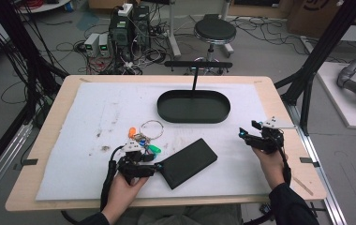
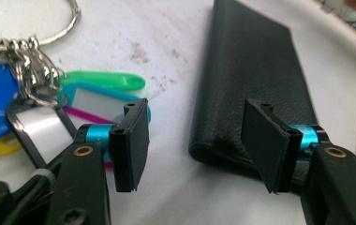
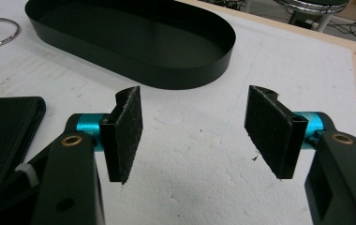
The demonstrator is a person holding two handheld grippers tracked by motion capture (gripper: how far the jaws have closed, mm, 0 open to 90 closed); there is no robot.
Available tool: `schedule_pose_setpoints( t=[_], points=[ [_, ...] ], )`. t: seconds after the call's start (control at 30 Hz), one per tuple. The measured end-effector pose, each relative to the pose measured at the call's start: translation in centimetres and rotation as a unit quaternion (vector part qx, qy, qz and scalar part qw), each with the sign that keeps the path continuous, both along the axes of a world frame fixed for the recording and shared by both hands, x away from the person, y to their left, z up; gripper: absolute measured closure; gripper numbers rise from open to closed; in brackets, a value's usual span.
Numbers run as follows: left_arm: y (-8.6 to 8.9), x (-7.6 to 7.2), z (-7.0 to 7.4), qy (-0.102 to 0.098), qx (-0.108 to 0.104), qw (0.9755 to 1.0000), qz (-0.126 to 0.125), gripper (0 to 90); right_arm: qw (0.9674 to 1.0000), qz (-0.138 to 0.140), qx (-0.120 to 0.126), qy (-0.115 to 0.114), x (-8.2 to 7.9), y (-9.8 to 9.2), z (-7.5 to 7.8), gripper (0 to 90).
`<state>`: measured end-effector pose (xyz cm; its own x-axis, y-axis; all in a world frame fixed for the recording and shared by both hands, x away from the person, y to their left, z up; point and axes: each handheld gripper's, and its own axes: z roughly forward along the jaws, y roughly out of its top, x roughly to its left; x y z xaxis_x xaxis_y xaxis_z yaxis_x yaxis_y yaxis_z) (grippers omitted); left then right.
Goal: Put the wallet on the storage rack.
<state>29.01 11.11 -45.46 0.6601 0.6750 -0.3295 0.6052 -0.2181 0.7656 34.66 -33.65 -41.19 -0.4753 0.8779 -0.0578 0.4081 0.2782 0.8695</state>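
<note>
White foam sheet (image 1: 96,112) covers our worktop (image 1: 49,117), and we read across it from the left. Nearest that side lies the bunch of keys (image 1: 141,140) with its coloured tags and big metal ring, resting on the sheet just beyond our left gripper (image 1: 157,166). In the left gripper view the tags (image 2: 101,82) sit beside the left-hand jaw and are not touched.

Our left gripper is low over the sheet, its jaws apart, aimed at the near corner of the black wallet (image 1: 188,162). From the left gripper view, the wallet's (image 2: 251,84) near end lies in the gap towards the right-hand jaw; the pads do not press on it, so we judge nothing is gripped yet.

Farther back, past the middle, the black oval tray (image 1: 193,107) stands empty, well apart from the wallet. On the right our right gripper (image 1: 251,136) hangs above bare sheet, jaws apart, holding nothing; its own view shows the tray (image 3: 134,70) ahead and the wallet's (image 3: 7,131) edge off to one side.

We judge the work barely begun: the wallet and keys lie loose on the sheet. Closing on the wallet, lifting it and, most likely, carrying it to the tray all remain.
</note>
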Motion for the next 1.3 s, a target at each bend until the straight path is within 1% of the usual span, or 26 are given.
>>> schedule_pose_setpoints(
  t=[0.07, 0.17, 0.2, 0.23, 0.3, 0.33, 0.37, 0.4, 0.57, 0.63, 0.7, 0.77, 0.8, 0.83, 0.87, 0.9, 0.93, 0.97, 1.0, 1.03, 1.13, 1.17, 1.2, 1.23, 1.27, 1.3],
  points=[
    [-0.1, 0.2, -0.1, 0.016, -0.004, 0.9999, 0.002, 42.5, 1.0000, 0.002, -0.002, -0.002, 0.0, 0.0, 0.0, 37.7],
    [0.0, 0.3, -0.1, 0.024, -0.010, 0.9997, -0.002, 43.7, 1.0000, 0.001, -0.005, 0.000, 0.0, 0.1, 0.0, 37.7],
    [0.0, 0.2, -0.1, 0.035, -0.018, 0.9992, -0.007, 48.0, 1.0000, 0.002, -0.006, -0.001, 0.0, 0.2, 0.0, 37.8],
    [0.0, 0.2, -0.1, 0.035, -0.018, 0.9992, -0.007, 52.0, 1.0000, 0.003, -0.005, 0.001, 0.0, 0.2, -0.1, 37.8],
    [-0.1, 0.2, -0.2, 0.043, -0.025, 0.9987, -0.011, 53.3, 1.0000, 0.003, -0.006, 0.000, 0.0, 0.3, -0.1, 37.7],
    [-0.1, 0.2, -0.2, 0.043, -0.025, 0.9987, -0.011, 57.1, 1.0000, 0.004, -0.007, -0.001, 0.0, 0.3, -0.1, 37.7],
    [0.0, 0.3, -0.3, 0.057, -0.036, 0.9976, -0.015, 59.3, 1.0000, 0.004, -0.008, -0.001, 0.0, 0.3, -0.1, 37.7],
    [-0.1, 0.3, -0.3, 0.062, -0.040, 0.9971, -0.014, 59.3, 1.0000, 0.005, -0.008, 0.000, 0.0, 0.3, -0.1, 37.7],
    [0.0, 0.5, -0.4, 0.072, -0.046, 0.9962, -0.019, 59.3, 0.9999, 0.008, -0.011, -0.001, 0.1, 0.5, -0.1, 37.7],
    [-0.1, 0.5, -0.3, 0.070, -0.043, 0.9964, -0.020, 61.7, 0.9999, 0.008, -0.013, -0.002, 0.1, 0.6, -0.1, 37.7],
    [-0.3, 0.4, 0.0, 0.052, -0.025, 0.9979, -0.030, 64.1, 0.9999, 0.009, -0.013, -0.002, 0.1, 0.7, -0.1, 37.7],
    [-0.4, 0.3, 0.3, 0.036, -0.012, 0.9986, -0.037, 67.5, 0.9999, 0.010, -0.014, -0.003, 0.0, 0.7, -0.1, 37.7],
    [-0.4, 0.3, 0.5, 0.028, -0.008, 0.9987, -0.041, 69.4, 0.9998, 0.011, -0.014, -0.005, 0.0, 0.8, 0.0, 37.8],
    [-0.4, 0.3, 0.5, 0.028, -0.008, 0.9987, -0.041, 71.2, 0.9998, 0.011, -0.014, -0.005, 0.0, 0.8, 0.0, 37.8],
    [-0.3, 0.2, 0.6, 0.016, -0.003, 0.9987, -0.048, 73.1, 0.9998, 0.013, -0.015, -0.008, 0.0, 0.9, 0.0, 37.8],
    [-0.3, 0.2, 0.6, 0.016, -0.003, 0.9987, -0.048, 74.0, 0.9998, 0.013, -0.015, -0.008, 0.0, 0.9, 0.0, 37.8],
    [-0.3, 0.2, 1.0, -0.013, -0.006, 0.9984, -0.055, 75.2, 0.9997, 0.015, -0.016, -0.011, -0.1, 0.9, 0.1, 37.9],
    [-0.3, 0.2, 1.0, -0.013, -0.006, 0.9984, -0.055, 75.7, 0.9997, 0.016, -0.015, -0.013, -0.2, 1.0, 0.1, 37.9],
    [-0.4, 0.1, 1.5, -0.044, -0.004, 0.9971, -0.062, 76.5, 0.9997, 0.018, -0.013, -0.013, -0.2, 1.0, 0.2, 37.9],
    [-0.4, 0.1, 1.9, -0.068, -0.001, 0.9954, -0.067, 77.0, 0.9996, 0.018, -0.013, -0.016, -0.2, 1.0, 0.2, 38.0],
    [-0.6, -0.1, 2.9, -0.118, 0.004, 0.9899, -0.078, 78.6, 0.9993, 0.028, -0.008, -0.023, -0.5, 1.0, 0.5, 38.0],
    [-0.6, -0.1, 2.9, -0.118, 0.004, 0.9899, -0.078, 78.8, 0.9991, 0.031, -0.006, -0.027, -0.5, 1.0, 0.5, 38.0],
    [-0.9, -0.3, 3.4, -0.155, 0.021, 0.9835, -0.091, 78.9, 0.9988, 0.037, -0.001, -0.030, -0.7, 1.0, 0.7, 37.9],
    [-1.0, -0.5, 3.7, -0.177, 0.031, 0.9789, -0.097, 78.9, 0.9986, 0.041, 0.002, -0.034, -0.7, 1.0, 0.8, 37.9],
    [-1.1, -0.6, 3.8, -0.191, 0.036, 0.9756, -0.103, 79.0, 0.9980, 0.049, 0.010, -0.038, -0.9, 1.1, 0.9, 38.0],
    [-1.2, -0.8, 4.1, -0.212, 0.045, 0.9700, -0.111, 79.0, 0.9976, 0.055, 0.012, -0.041, -1.0, 1.2, 1.0, 37.9]
  ],
)
